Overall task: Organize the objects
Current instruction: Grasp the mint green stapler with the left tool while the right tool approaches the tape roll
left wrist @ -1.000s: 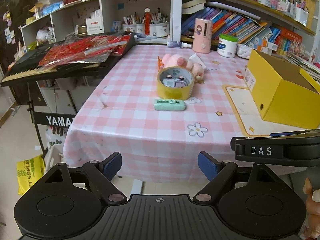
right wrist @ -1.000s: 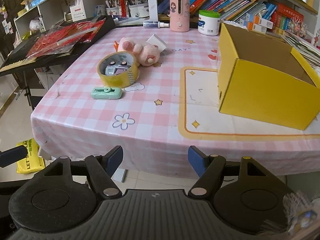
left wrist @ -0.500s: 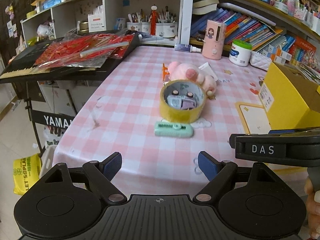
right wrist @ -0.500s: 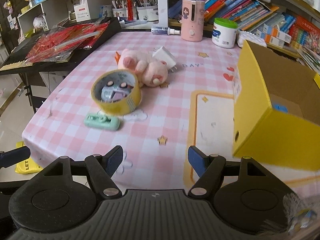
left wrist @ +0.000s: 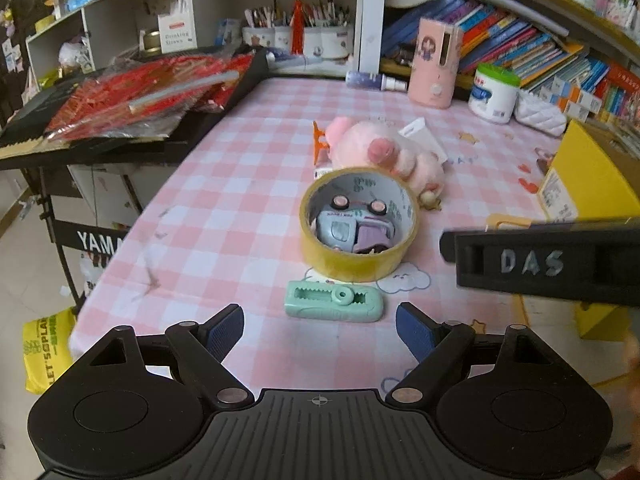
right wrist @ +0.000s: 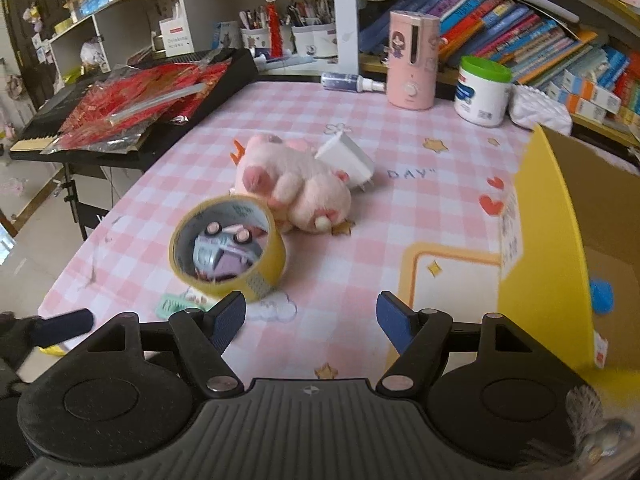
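A mint green cutter [left wrist: 334,301] lies on the pink checked tablecloth [left wrist: 240,184], just ahead of my open, empty left gripper [left wrist: 320,326]. Behind it stands a yellow tape roll [left wrist: 358,224] with a small toy car [left wrist: 352,228] inside. A pink plush pig [left wrist: 384,152] lies behind the roll. My right gripper [right wrist: 311,318] is open and empty; the tape roll [right wrist: 228,248] is ahead to its left, the pig [right wrist: 292,184] beyond it, and a white charger [right wrist: 348,156] behind the pig. An open yellow box [right wrist: 552,248] stands to its right.
A pink device [right wrist: 412,60], a white jar with a green lid [right wrist: 482,92] and a spray bottle [right wrist: 352,82] stand at the table's back. A keyboard with red packets [left wrist: 132,96] sits left of the table. Shelves of books and pen cups rise behind.
Both grippers have moved forward over the table toward the tape roll and cutter. Both stay open.
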`<state>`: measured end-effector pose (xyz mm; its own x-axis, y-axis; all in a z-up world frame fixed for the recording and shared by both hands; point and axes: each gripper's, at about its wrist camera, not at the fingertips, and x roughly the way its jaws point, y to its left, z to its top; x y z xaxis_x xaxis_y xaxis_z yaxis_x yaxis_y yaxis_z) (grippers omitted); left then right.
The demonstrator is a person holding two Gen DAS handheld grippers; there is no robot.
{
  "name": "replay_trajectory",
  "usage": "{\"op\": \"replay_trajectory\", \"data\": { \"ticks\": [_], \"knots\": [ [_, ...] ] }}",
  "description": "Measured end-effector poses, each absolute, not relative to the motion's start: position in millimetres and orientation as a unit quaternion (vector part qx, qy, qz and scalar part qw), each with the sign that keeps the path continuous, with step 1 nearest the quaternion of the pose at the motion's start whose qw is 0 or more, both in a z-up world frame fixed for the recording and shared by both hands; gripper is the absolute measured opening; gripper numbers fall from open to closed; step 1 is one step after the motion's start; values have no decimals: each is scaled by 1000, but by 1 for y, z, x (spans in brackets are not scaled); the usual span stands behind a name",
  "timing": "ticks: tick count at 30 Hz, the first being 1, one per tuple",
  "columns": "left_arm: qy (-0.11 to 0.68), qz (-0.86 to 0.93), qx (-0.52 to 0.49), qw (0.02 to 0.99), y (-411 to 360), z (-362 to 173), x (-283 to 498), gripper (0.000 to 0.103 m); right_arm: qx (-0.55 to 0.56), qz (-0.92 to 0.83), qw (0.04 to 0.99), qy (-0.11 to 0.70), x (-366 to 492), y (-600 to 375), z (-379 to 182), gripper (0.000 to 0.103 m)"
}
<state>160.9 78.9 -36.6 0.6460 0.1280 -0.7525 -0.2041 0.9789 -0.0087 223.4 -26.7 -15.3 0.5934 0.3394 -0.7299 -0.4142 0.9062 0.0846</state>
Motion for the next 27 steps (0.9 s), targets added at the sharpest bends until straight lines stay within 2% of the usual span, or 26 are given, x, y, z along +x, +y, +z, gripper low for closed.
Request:
{"op": "replay_trajectory", "data": {
  "ticks": [7, 11, 14, 27],
  "knots": [
    [428, 99, -42, 897, 77, -57, 186, 85, -65, 243, 891, 378, 238, -21, -14, 77],
    [437, 100, -46, 893, 78, -66, 194, 84, -70, 260, 887, 374, 245, -17, -15, 84],
    [433, 101, -40, 895, 77, -69, 195, 69, -74, 271, 885, 372, 248, -13, -15, 90],
    [432, 164, -64, 885, 115, -57, 170, 69, -81, 298, 862, 402, 266, 28, -28, 99]
  ]
}}
